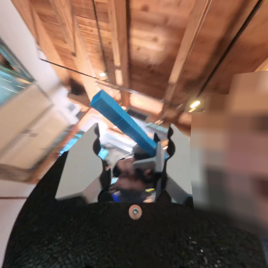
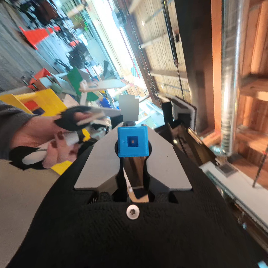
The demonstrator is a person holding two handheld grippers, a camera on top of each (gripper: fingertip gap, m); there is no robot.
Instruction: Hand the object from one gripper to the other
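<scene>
A long blue square bar (image 1: pixel 124 123) slants up and to the left in the left wrist view. Its lower end is pinched by the right gripper, one grey finger (image 1: pixel 159 156) of which shows close to my left gripper's right finger. My left gripper (image 1: pixel 133 126) is wide open and holds nothing; the bar crosses the view over the gap between its fingers. In the right wrist view my right gripper (image 2: pixel 132 130) is shut on the bar (image 2: pixel 132 141), seen end-on with a square hole. A person's hand (image 2: pixel 36 134) holds the blurred left gripper to the left, apart from the bar.
Both views are tilted up toward a wooden beam ceiling (image 1: pixel 145 43). A metal duct (image 2: pixel 230 72) runs on the right. A yellow bin (image 2: pixel 43 101) and an orange cone (image 2: pixel 37 34) lie far off on the left.
</scene>
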